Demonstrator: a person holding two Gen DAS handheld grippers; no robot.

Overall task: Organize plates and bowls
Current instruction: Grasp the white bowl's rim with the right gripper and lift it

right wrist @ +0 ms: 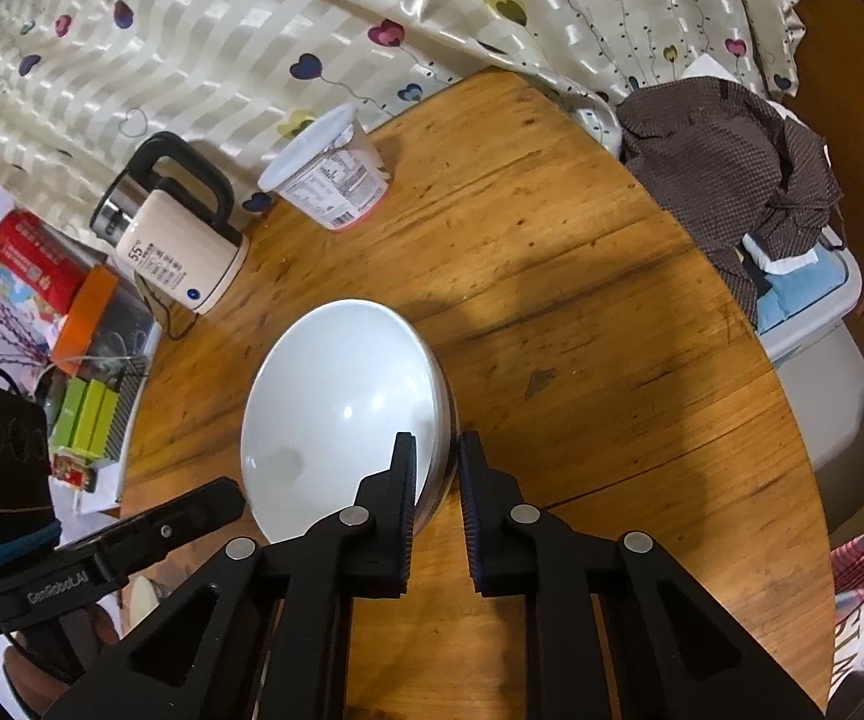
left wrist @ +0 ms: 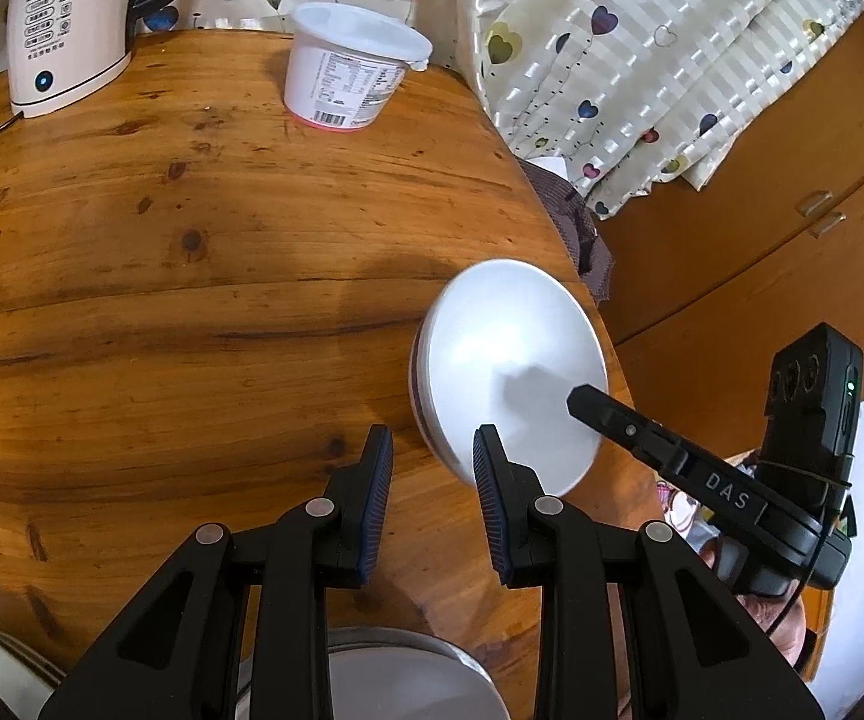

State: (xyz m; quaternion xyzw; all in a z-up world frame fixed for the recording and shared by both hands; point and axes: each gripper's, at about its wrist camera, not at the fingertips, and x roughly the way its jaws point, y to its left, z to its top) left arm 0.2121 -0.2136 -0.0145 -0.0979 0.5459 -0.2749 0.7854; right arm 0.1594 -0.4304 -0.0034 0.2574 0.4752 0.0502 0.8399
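A white bowl [left wrist: 510, 360] hangs tilted above the round wooden table [left wrist: 192, 300] near its right edge. My right gripper [right wrist: 438, 474] is shut on the white bowl's [right wrist: 336, 414] rim, one finger inside and one outside. My right gripper also shows in the left wrist view [left wrist: 588, 405], reaching in from the right. My left gripper [left wrist: 432, 468] is open and empty, just left of the bowl above the table. A stack of white dishes [left wrist: 396, 678] shows at the bottom edge under my left gripper, partly hidden.
A cream electric kettle [left wrist: 66, 30] and a white plastic tub [left wrist: 348, 60] stand at the table's far side. A heart-patterned curtain [right wrist: 312, 30] hangs behind. A brown cloth [right wrist: 726, 162] lies on a bin beside the table. Boxes and clutter [right wrist: 72, 360] sit to the left.
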